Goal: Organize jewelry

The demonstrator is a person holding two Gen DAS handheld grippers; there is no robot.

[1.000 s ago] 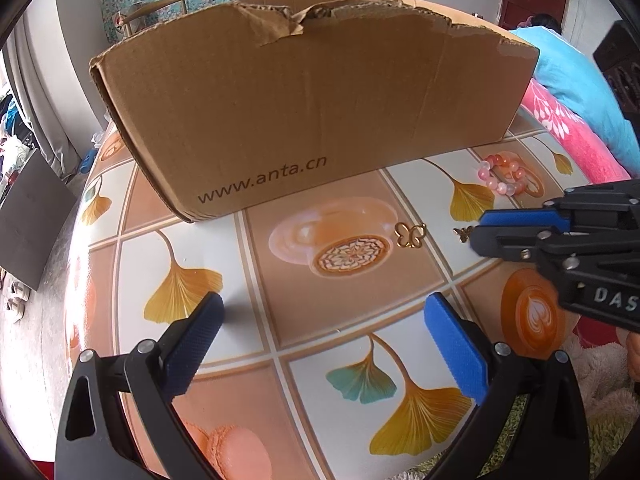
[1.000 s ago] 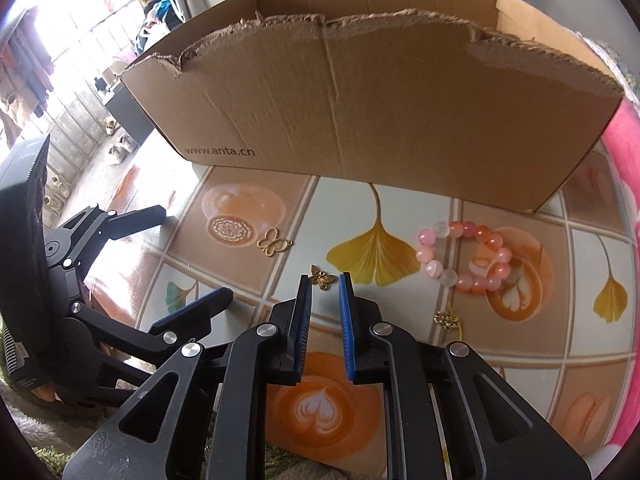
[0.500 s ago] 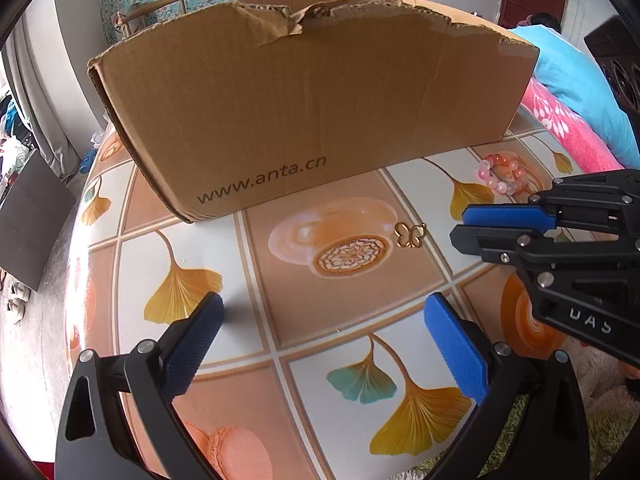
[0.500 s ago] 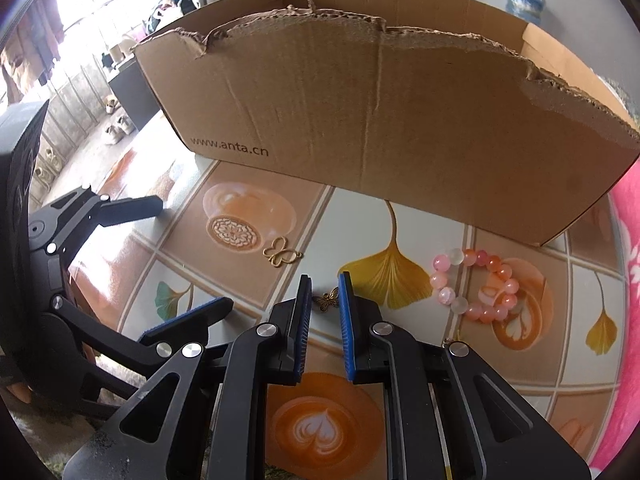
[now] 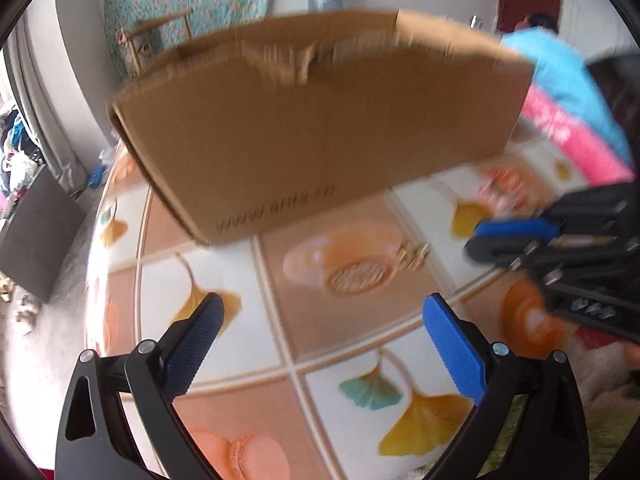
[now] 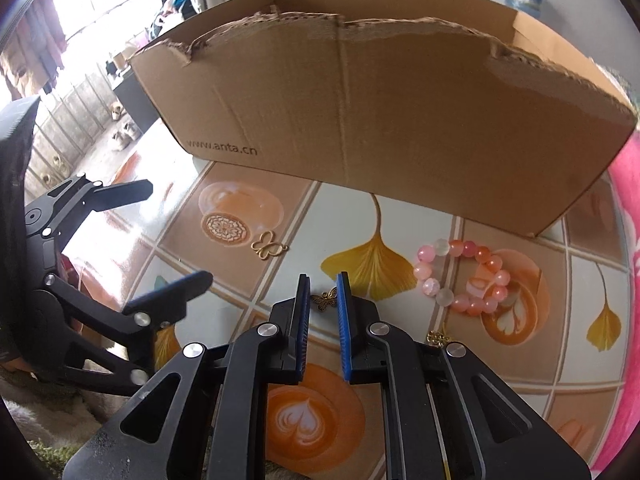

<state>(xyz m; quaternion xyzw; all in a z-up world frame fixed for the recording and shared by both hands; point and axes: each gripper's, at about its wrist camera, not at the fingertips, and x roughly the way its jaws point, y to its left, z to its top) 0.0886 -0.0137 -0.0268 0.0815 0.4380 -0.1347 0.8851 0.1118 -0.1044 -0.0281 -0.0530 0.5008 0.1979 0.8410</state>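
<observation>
A tabletop [image 6: 404,216] printed with ginkgo leaves and coffee cups carries a torn cardboard box [image 6: 384,128] at its far side. Before the box lie a gold butterfly outline charm [image 6: 269,245], a pink bead bracelet [image 6: 460,276] and a small gold knot piece [image 6: 438,337]. The right gripper [image 6: 323,300] has its jaws narrow, a dark bronze butterfly charm [image 6: 325,299] between the blue pads; whether they press it cannot be told. The left gripper [image 5: 320,324] hangs wide over bare tabletop.
</observation>
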